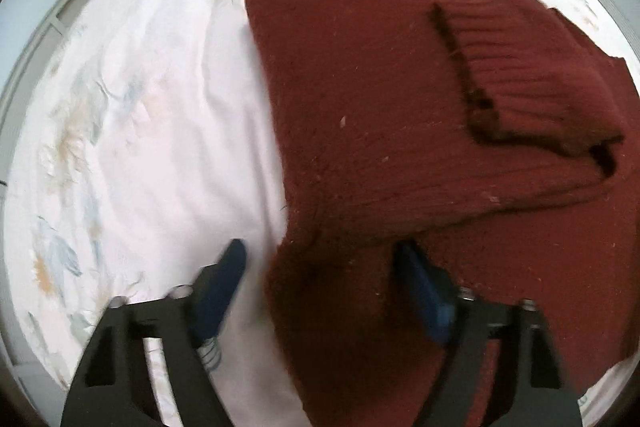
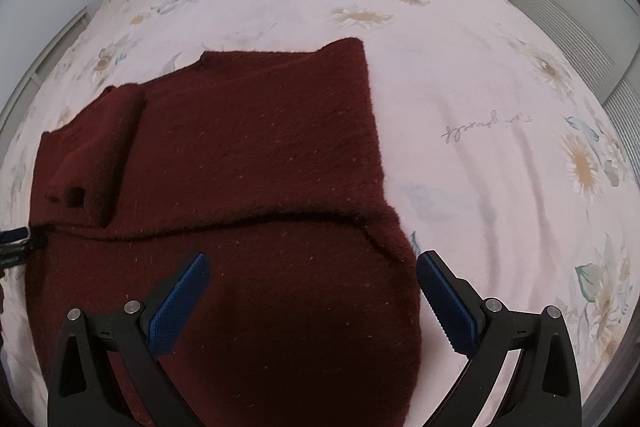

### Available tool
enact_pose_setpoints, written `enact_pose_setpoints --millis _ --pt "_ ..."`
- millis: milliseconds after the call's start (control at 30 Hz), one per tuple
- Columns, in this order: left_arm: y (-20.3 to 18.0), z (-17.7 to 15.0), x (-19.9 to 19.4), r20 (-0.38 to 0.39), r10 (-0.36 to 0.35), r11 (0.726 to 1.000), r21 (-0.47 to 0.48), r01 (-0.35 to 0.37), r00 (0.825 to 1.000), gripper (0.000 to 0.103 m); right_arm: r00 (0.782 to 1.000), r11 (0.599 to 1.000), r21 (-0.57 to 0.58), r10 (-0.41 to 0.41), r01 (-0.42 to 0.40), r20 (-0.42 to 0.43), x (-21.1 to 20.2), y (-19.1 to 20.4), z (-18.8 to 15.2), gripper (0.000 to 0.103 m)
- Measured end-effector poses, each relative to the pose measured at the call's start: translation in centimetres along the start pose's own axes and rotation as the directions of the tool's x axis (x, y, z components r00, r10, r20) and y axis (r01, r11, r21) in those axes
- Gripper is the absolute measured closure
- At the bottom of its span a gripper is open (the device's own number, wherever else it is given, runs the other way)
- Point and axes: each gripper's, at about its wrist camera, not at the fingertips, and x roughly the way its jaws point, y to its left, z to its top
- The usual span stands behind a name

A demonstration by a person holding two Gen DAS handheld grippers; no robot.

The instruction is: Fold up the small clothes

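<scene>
Left claw (image 1: 320,259) and right claw (image 2: 312,267) both hover spread wide over the folded maroon sweater (image 2: 248,147) on the bedspread (image 2: 460,67).

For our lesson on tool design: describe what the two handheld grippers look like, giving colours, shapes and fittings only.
Both the left gripper and the right gripper have black, angular frames with triangular cut-outs and round silver bolt heads. Each finger carries a flat blue pad; the right gripper's pads are finely textured with a toothed edge. No cables or sleeves show.

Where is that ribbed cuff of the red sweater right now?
The ribbed cuff lies folded on top of the red sweater, upper right in the left wrist view, on the floral bedsheet.
</scene>
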Motion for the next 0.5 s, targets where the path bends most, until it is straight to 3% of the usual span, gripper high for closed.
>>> enact_pose_setpoints --millis 133,167,267,300,500 --pt "0.2 0.3 0.2 0.049 -0.027 0.999 0.028 0.026 0.998 0.039 1.000 1.000 -0.015 -0.006 0.006 -0.004 0.0 0.6 0.2 0.000" --pt "0.2 0.1 0.2 0.056 -0.033 0.999 0.037 0.031 0.998 0.045 1.000 1.000 -0.021 -0.008 0.008 -0.005 0.0 0.9 0.3 0.000" --pt "0.3 0.6 0.3 0.067 -0.075 0.997 0.023 0.074 0.995 0.075 1.000 0.999 -0.039 -0.006 0.005 -0.002 -0.1 1.9 0.6 0.000" --pt "0.7 0.5 0.2 0.069 -0.081 0.997 0.009 0.081 0.994 0.079 1.000 0.999 -0.045 -0.004 0.004 -0.001 -0.1 2.3 0.7 0.000" --pt "4.7 0.0 0.1 0.095 -0.178 0.977 -0.099 0.188 0.979 0.089 0.998 0.993 -0.100 0.058 -0.058 0.000 -0.5 6.3 2.2 0.000"
